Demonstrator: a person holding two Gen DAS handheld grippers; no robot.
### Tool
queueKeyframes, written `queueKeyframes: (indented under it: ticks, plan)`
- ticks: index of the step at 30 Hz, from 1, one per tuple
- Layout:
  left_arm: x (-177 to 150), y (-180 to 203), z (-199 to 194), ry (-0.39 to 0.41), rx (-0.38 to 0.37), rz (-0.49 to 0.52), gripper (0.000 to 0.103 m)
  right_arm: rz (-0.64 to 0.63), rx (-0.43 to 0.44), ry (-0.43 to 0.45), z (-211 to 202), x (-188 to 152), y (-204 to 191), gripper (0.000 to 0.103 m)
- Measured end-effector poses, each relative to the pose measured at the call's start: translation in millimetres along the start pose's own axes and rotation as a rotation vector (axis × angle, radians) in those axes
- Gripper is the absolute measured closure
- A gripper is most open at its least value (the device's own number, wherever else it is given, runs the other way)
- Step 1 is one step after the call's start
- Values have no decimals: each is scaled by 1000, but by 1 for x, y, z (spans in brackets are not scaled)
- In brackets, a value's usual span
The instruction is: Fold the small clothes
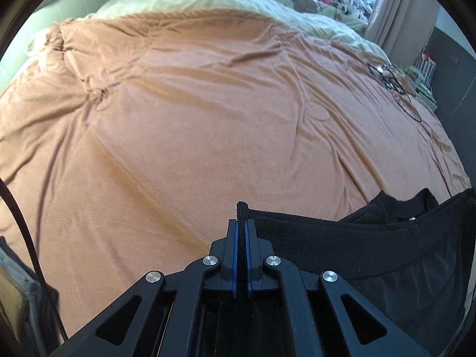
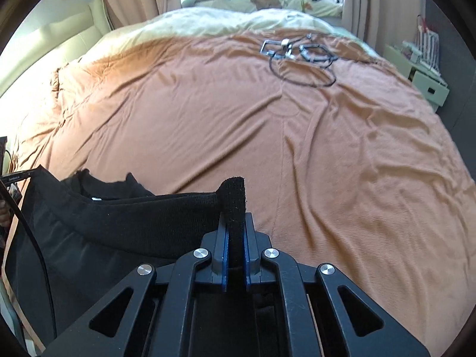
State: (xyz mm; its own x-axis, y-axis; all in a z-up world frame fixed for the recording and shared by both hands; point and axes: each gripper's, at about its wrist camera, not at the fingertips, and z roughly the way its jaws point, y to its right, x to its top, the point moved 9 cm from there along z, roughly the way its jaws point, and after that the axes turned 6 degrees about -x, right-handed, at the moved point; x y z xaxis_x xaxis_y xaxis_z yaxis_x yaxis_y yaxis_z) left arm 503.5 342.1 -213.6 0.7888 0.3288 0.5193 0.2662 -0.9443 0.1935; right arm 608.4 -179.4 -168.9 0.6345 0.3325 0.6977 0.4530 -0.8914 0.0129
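Left claw [image 1: 241, 226] clenched on one corner of black knit garment [image 1: 342, 238], right claw [image 2: 235, 223] clenched on other corner [image 2: 233, 196]. Garment strung between claws above near edge of orange-covered bed [image 1: 208, 104]. Black cable loop [image 2: 300, 65] near far right corner.

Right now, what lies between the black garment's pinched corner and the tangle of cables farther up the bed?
In the right wrist view, only bare orange bedspread lies between the black garment and the cables.
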Motion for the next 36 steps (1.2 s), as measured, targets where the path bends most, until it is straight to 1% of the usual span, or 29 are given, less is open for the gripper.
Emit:
queueKeyframes:
  ticks: [1, 2, 3, 6, 9, 12, 14, 15, 16, 17, 18, 19, 20, 21, 22, 23, 25, 28, 33, 36]
  plan:
    - [2, -2, -5, 13, 15, -1, 99, 8, -10, 15, -6, 2, 2, 99]
    - [5, -5, -11, 29, 52, 5, 99, 15, -9, 23, -9, 3, 3, 99]
    - [7, -6, -13, 35, 70, 8, 99, 26, -6, 31, -11, 4, 4, 99]
    - [9, -7, -13, 35, 99, 1, 99, 37, -17, 28, -7, 4, 6, 99]
    - [13, -6, -3, 30, 114, 12, 99, 38, -31, 13, 5, 4, 5, 99]
    - [11, -8, 15, 9, 122, 6, 99, 35, -55, -11, 23, 2, 4, 99]
    - [4, -7, 32, -36, 105, 4, 99, 37, -75, -54, 39, 0, 6, 99]
    - [0, -8, 42, -67, 105, 4, 98, 45, -106, -83, 47, -5, 9, 99]
    - [-3, -9, 46, -89, 112, 2, 97, 48, -148, -99, 50, -6, 11, 92]
    - [-6, -11, 49, -105, 121, 0, 96, 45, -182, -106, 50, -7, 12, 90]
    - [-7, -11, 49, -107, 124, -1, 92, 38, -193, -105, 48, -7, 11, 89]
    - [-8, -10, 46, -100, 120, -1, 89, 37, -188, -98, 45, -5, 9, 77]
    - [-8, -10, 41, -90, 117, 3, 78, 36, -182, -81, 38, -3, 6, 52]
    - [-7, -9, 34, -77, 123, 12, 62, 30, -183, -56, 29, 1, 3, 43]
    - [-6, -7, 28, -64, 132, 20, 55, 27, -185, -41, 22, 3, 1, 39]
    - [-4, -5, 22, -48, 141, 30, 47, 27, -177, -32, 15, 5, -3, 39]
    - [-2, 6, 7, -16, 136, 60, 45, 28, -137, -28, 3, 5, -14, 39]
    - [-5, 28, -5, -19, 86, 93, 45, 8, -93, -37, -10, 2, -37, 39]
    - [-25, 67, -9, -58, 46, 164, 45, -23, -11, -106, -14, -16, -78, 39]
    - [-39, 86, -1, -106, 20, 190, 45, -65, 4, -135, -11, -20, -95, 39]
